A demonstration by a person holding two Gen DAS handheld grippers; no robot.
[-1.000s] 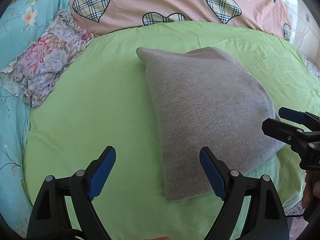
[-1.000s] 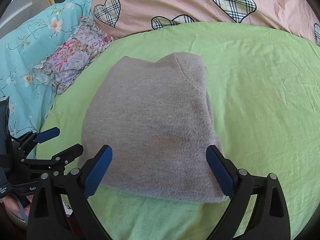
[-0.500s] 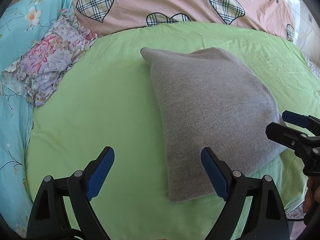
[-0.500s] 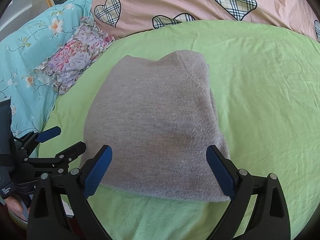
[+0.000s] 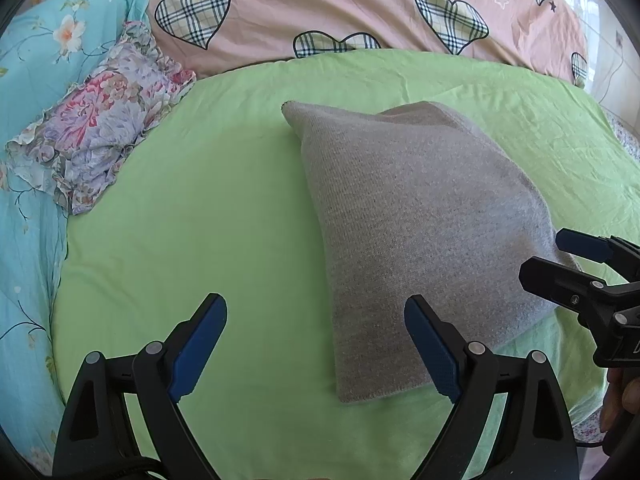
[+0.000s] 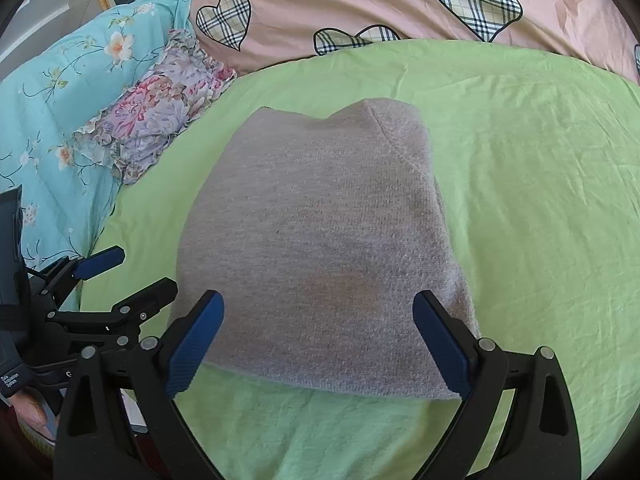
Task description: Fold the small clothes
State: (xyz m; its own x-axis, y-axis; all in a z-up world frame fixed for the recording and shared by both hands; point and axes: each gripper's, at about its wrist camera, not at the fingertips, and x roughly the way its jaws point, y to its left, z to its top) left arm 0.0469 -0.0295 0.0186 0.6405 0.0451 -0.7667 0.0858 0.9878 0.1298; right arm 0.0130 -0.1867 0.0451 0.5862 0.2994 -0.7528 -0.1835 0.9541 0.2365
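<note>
Grey knit garment [image 5: 420, 216] lies folded into a compact block on green sheet [image 5: 200, 208], roughly mid-bed; top layer smooth, one corner pointing toward the far pillows; near hem edge visible in right wrist view, thick, prob. several layers but can't count them. Left gripper [image 5: 316, 344] spread wide, nothing between fingers, hovering over bare sheet w/ its right finger over the garment's near-left corner. Right gripper [image 6: 318, 340] also spread wide, empty, just short of garment's near edge. Floral cushion [image 6: 156, 108] at far left, apart from garment; pink heart-print quilt [image 5: 360, 4] beyond; blue floral cover [image 6: 56, 92] along left side.
</note>
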